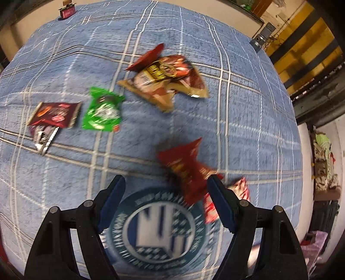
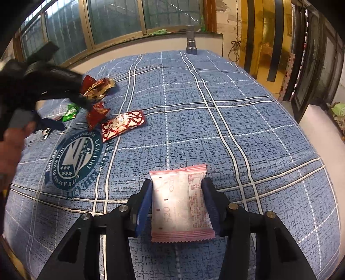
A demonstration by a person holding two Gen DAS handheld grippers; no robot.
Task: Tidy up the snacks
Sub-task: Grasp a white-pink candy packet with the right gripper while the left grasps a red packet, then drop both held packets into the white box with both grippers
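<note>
My right gripper [image 2: 177,183] is shut on a pink-and-white snack packet [image 2: 179,200], one pad pressed against each long side, low over the blue checked cloth [image 2: 215,129]. My left gripper [image 1: 166,181] is open with nothing between its fingers, above a round teal emblem [image 1: 161,226]. A crumpled red packet [image 1: 185,170] lies by its right finger, with a red heart-print packet [image 1: 226,200] partly hidden behind that finger. Further off lie a green packet [image 1: 101,113], a dark red packet [image 1: 55,115] and a brown-and-red pile [image 1: 168,79]. The left wrist view is motion-blurred.
A grey cylindrical object [image 2: 191,46] stands at the cloth's far edge. A small red device [image 1: 66,10] sits at another far edge. A person's hand [image 2: 10,146] shows at the left of the right wrist view. The cloth falls away at the right edge [image 2: 323,155].
</note>
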